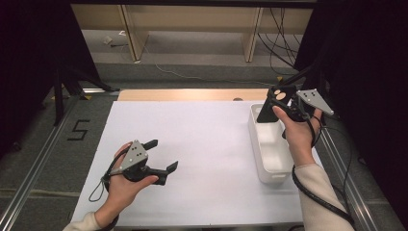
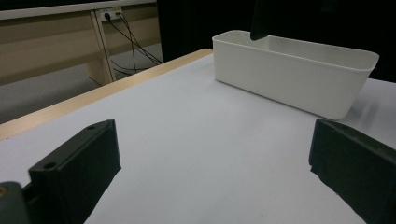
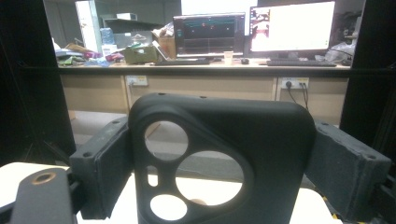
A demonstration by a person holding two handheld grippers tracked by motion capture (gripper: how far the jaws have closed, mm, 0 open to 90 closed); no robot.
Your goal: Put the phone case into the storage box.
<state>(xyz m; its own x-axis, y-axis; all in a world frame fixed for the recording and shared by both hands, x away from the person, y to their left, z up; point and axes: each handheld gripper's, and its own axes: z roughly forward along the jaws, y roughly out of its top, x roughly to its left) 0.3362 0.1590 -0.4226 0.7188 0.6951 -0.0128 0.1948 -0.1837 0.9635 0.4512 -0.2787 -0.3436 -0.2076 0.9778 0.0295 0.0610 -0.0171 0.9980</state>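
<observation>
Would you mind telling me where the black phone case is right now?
In the high view the black phone case is at the right, clamped upright in the right gripper above the far end of the white bin.

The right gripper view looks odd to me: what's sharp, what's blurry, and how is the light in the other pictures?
Right gripper view: the black phone case up close is soft, the bright monitors glare. Left gripper view: the jaws are blurred, the white bin clearer. High view: even light on the table, dark sides.
</observation>
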